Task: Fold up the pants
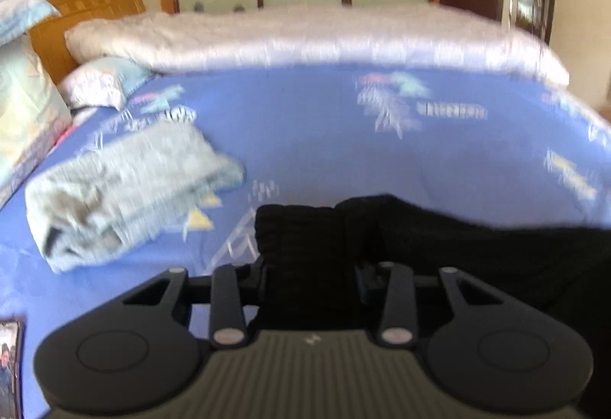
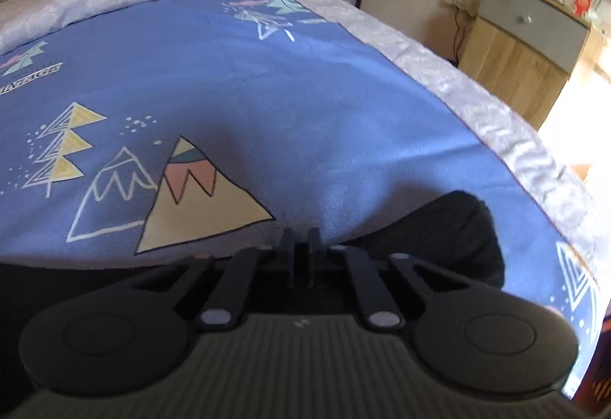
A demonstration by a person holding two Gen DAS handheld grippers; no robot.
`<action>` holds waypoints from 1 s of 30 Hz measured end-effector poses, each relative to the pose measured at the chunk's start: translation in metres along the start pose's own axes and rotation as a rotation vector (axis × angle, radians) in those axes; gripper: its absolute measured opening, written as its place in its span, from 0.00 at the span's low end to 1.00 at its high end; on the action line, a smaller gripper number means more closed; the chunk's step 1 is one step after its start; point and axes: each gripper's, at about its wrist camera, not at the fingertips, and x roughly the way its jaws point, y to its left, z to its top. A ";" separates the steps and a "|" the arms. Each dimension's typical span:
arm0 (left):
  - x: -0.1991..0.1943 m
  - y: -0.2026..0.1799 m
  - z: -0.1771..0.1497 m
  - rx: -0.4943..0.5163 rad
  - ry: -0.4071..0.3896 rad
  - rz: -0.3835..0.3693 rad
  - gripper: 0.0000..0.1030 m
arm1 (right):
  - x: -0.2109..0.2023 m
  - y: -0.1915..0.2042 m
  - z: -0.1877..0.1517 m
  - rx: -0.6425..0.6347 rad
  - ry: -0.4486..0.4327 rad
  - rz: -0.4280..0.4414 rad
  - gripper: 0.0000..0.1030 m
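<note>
the black, soft fabric pants (image 1: 439,243) lay bunched near the front edge of the blue bed sheet printed with mountains and trees (image 1: 324,136), and both tools were on them. in the left wrist view the left gripper (image 1: 311,277) had a thick wad of the black cloth filling the gap between its fingers, so it looked clamped on the pants. in the right wrist view the right gripper (image 2: 301,247) had its jaws drawn nearly together at the dark cloth's edge; a thin fold seemed pinched there, though the cloth between the tips was too dark to be sure. a rounded end of the pants (image 2: 458,235) stuck out just beside it on the right.

this looked like the grasping step at the start of a fold, with nothing yet laid flat. the next move would call for lifting both held points together and spreading the cloth smooth on open sheet, keeping clear of the folded pale blue-grey garment (image 1: 126,186) to the left.
</note>
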 end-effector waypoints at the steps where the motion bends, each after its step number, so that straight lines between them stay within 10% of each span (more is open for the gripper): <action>1: -0.006 0.003 0.007 -0.018 -0.023 -0.006 0.34 | -0.009 -0.007 0.001 0.037 -0.024 0.023 0.07; 13: 0.058 0.017 0.092 -0.209 -0.058 0.018 0.37 | 0.000 0.022 0.172 0.100 -0.304 0.077 0.08; 15: 0.091 0.014 0.101 -0.236 -0.031 0.127 0.52 | 0.022 0.038 0.195 0.137 -0.268 0.105 0.16; 16: 0.108 0.012 0.101 -0.226 0.006 0.177 0.56 | 0.035 0.047 0.203 0.150 -0.219 0.131 0.46; 17: 0.122 0.011 0.100 -0.211 0.055 0.206 0.55 | 0.041 0.055 0.200 0.164 -0.198 0.126 0.68; 22: 0.113 0.018 0.060 -0.193 0.140 0.157 0.51 | 0.023 0.070 0.131 0.122 -0.166 0.311 0.61; 30: -0.014 0.076 -0.020 -0.289 0.097 0.088 0.73 | -0.061 0.020 -0.032 0.192 0.065 0.691 0.53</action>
